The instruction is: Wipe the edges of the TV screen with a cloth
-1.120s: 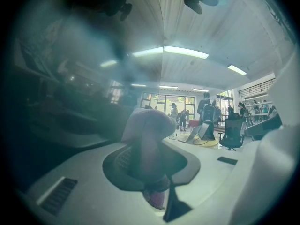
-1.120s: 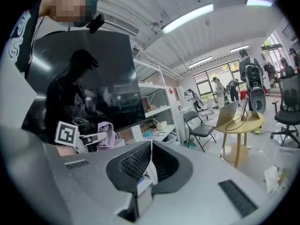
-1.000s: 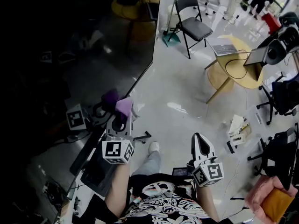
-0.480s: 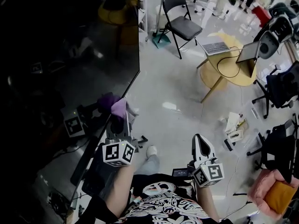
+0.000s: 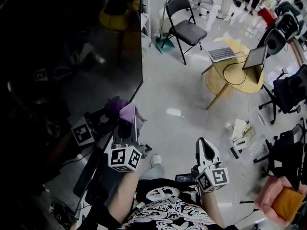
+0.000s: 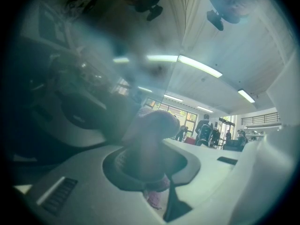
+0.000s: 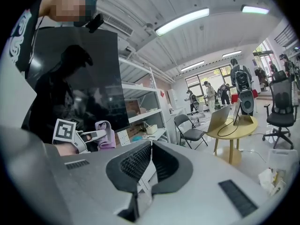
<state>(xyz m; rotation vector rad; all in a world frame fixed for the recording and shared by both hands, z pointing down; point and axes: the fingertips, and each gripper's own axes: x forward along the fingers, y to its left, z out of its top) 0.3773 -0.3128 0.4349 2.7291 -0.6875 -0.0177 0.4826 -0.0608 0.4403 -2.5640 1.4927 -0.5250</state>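
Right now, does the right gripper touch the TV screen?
Apart. The head view shows floor between the right gripper and the TV screen.

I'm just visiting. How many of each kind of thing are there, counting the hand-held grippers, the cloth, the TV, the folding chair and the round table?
Hand-held two-jaw grippers: 2 (left gripper, right gripper)
Purple cloth: 1
Large black TV screen: 1
Black folding chair: 1
Round yellow wooden table: 1
Total: 6
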